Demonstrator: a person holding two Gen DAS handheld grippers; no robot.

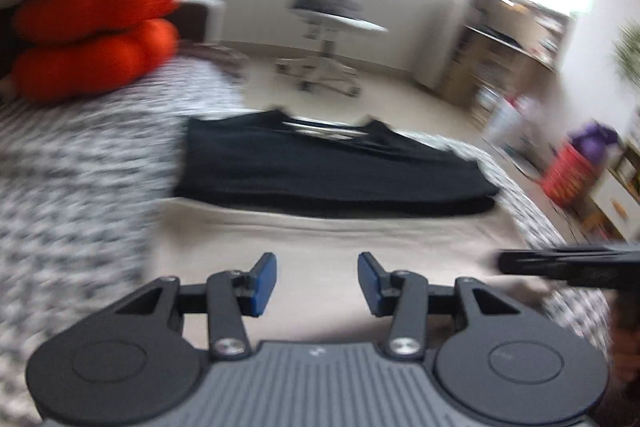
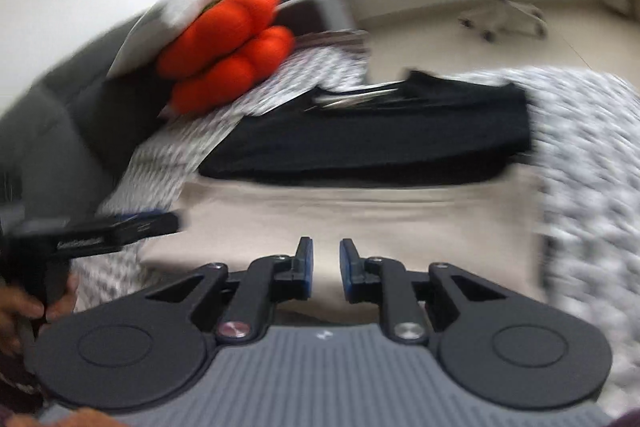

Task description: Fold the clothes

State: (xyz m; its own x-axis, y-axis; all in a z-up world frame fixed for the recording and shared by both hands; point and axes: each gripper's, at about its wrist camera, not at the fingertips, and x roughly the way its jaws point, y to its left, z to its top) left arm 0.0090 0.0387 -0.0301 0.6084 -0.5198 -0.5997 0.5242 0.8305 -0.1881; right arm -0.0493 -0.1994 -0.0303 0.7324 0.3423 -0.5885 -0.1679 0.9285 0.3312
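On patterned bedspread (image 1: 72, 187): beige garment (image 1: 320, 247), black garment (image 1: 320, 167).

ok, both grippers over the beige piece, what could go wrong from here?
1. The black shirt lies touching the far edge of the beige garment; lifting or dragging the beige one could disturb it.
2. Neither hand-held gripper, left or right, holds cloth, and the beige surface looks flat, so a pinch may slip.
3. Both views are motion-blurred, so aim could be off.
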